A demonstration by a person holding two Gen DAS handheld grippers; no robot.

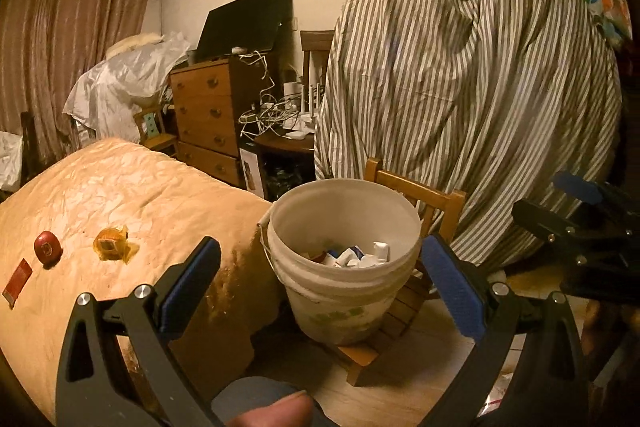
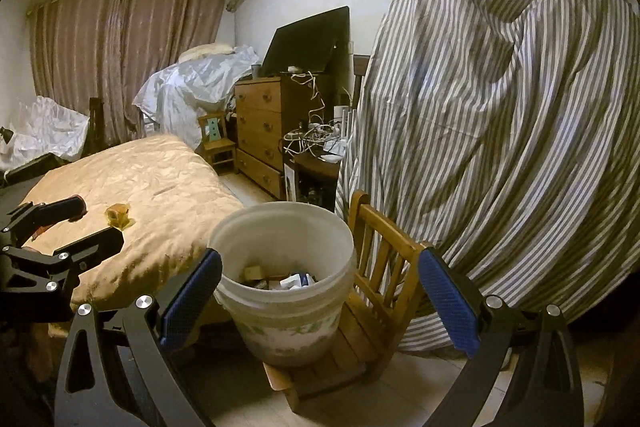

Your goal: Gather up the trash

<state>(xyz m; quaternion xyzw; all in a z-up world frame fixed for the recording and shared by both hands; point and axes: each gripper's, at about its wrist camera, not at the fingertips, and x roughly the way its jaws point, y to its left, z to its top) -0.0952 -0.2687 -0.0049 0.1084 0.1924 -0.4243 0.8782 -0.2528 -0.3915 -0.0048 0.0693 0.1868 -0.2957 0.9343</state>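
My left tongs (image 1: 320,291) are wide open and hold nothing, and my right tongs (image 2: 320,299) are wide open and empty too. Both point at the white bucket (image 1: 344,267), which stands on the seat of a small wooden chair (image 1: 416,291). I think the bucket sits up there so its open top is about level with the bed and easy to drop things into. It already has small boxes and scraps (image 1: 356,257) lying in the bottom.

The trash I can see left is on the gold bed cover (image 1: 140,195) — a round red thing (image 1: 47,247), a crumpled orange wrapper (image 1: 110,243) and a flat red packet (image 1: 17,282). They lie near each other but apart, well back from the bed's edge, so I guess none will slide off if I nudge the cover.

The bed's edge is just beside the bucket, with only a thin gap between them. On the other side the chair back stands up close to the bucket rim, and behind it hangs a big striped sheet (image 1: 460,87). So the easy way is across the top of the bed — open room there, nothing tall. My two tongs are close together, so I should take care they don't bump when one swings over
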